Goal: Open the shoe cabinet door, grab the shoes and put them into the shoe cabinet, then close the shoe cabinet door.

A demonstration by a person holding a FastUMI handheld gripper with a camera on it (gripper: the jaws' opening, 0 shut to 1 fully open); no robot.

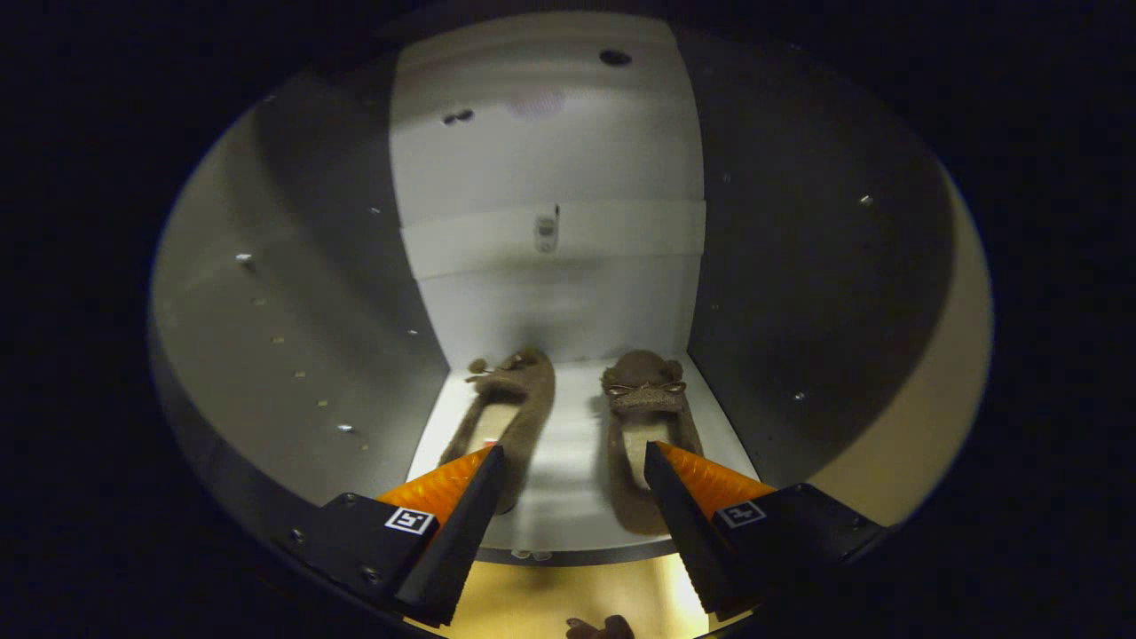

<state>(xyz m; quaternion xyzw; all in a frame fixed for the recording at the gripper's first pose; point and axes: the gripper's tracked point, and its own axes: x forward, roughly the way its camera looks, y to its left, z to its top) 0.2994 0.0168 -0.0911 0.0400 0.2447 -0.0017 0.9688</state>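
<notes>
Handheld gripper (574, 461) with two wedge-shaped ribbed fingers, dark mounts with screws, a square black-and-white marker on each.

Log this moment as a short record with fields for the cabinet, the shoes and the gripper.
cabinet: white shoe cabinet, open toward the camera, pale shelf at the bottom
shoes: two brown fuzzy slippers, left one and right one, side by side on the shelf, toes toward the back wall
gripper: gripper open, fingers empty, apart over the slippers' heels
task stage: shoes are inside; door not yet closed
</notes>
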